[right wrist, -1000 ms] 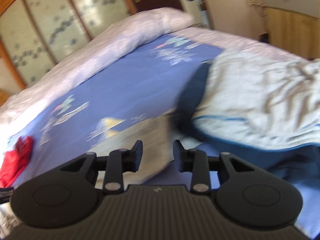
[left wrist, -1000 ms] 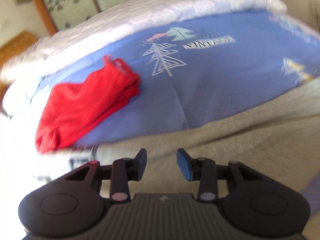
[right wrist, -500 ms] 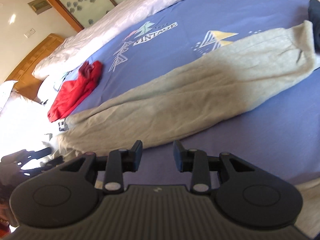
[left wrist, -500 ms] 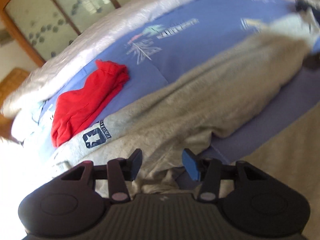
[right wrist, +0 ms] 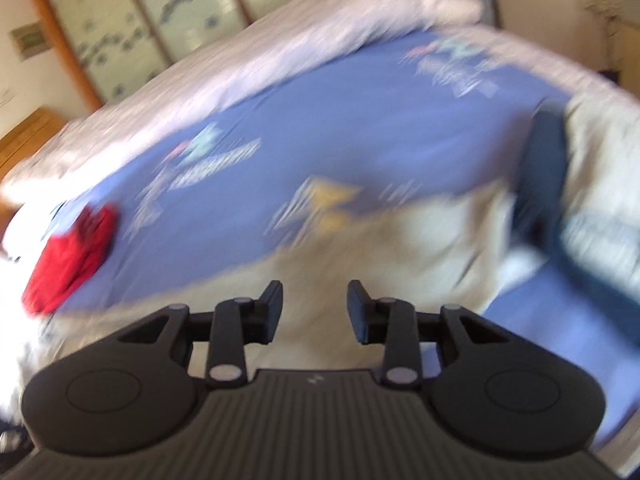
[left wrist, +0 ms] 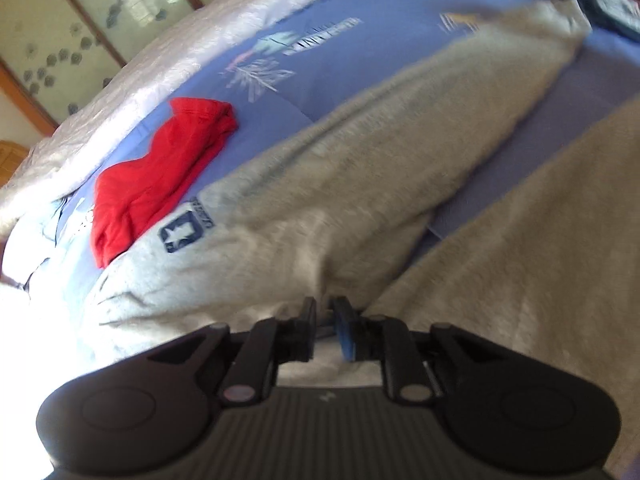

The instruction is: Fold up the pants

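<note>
My left tool has just closed on the pants waistband beside the red cloth, starting the fold, while my right tool stays open.

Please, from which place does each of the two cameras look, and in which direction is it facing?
Left wrist view: sits on the left gripper, low over the grey pants, facing across the bed; its fingers, nearly shut at the waist fabric, show.
Right wrist view: sits on the right gripper, facing over a pant leg toward the wardrobe; its open fingers show.
Both share the pants, the blue bed and the red garment.
</note>
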Available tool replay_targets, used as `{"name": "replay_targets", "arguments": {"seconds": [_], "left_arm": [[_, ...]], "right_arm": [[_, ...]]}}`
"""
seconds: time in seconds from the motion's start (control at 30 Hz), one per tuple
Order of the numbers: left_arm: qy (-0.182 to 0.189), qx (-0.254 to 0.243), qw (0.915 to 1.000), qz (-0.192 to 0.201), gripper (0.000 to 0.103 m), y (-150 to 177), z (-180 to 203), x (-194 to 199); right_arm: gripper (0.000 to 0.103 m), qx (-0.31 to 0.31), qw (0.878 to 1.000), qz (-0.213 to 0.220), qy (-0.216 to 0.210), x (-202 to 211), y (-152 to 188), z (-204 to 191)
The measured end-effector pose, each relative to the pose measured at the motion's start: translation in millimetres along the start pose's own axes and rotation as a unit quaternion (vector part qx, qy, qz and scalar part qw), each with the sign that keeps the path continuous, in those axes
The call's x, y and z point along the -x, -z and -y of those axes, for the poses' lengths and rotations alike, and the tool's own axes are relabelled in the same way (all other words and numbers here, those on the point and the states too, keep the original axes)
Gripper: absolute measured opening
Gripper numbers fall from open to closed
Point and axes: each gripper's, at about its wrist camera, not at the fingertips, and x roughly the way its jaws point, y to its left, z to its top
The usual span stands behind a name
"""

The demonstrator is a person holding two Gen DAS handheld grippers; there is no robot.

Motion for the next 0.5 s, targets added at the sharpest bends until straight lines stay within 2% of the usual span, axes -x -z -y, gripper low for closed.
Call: {"name": "replay_targets", "arguments": {"seconds": [0.03, 0.07, 0.1, 0.17, 0.27, 0.33, 0.4, 0.47, 0.5], "left_arm": [[0.0, 0.023, 0.9997, 0.011, 0.037, -4, -14, 6], [-0.005, 0.054, 0.9981, 0.029, 0.045, -9, -32, 15], [-0.014, 0.087, 0.9951, 0.044, 0.047, -14, -53, 21], [-0.051, 0.159, 0.9845, 0.053, 0.058, -22, -99, 19], [-0.106, 0.246, 0.9635, 0.007, 0.059, -24, -172, -14], [-0.129, 0.266, 0.9549, -0.027, 0.063, -20, -208, -44], [-0.14, 0.271, 0.9511, -0.047, 0.079, -15, -231, -70], [-0.162, 0.251, 0.9532, -0.048, 0.082, -13, -238, -88], [-0.169, 0.223, 0.9586, -0.05, 0.082, -13, -236, -96]], "right_arm": [[0.038, 0.001, 1.0, 0.008, 0.014, -3, -11, 7], [0.04, 0.001, 1.0, 0.013, 0.025, -5, -22, 12], [0.04, 0.0, 0.999, 0.014, 0.029, -7, -31, 17], [0.04, -0.001, 1.0, 0.011, 0.028, -12, -45, 27], [0.041, 0.016, 0.999, -0.004, 0.043, -24, -57, 34], [0.046, 0.053, 0.997, -0.021, 0.048, -31, -61, 35], [0.06, 0.09, 0.994, -0.045, 0.048, -41, -63, 36], [0.061, 0.105, 0.991, -0.077, 0.037, -52, -66, 42], [0.061, 0.109, 0.989, -0.092, 0.037, -57, -67, 45]]}}
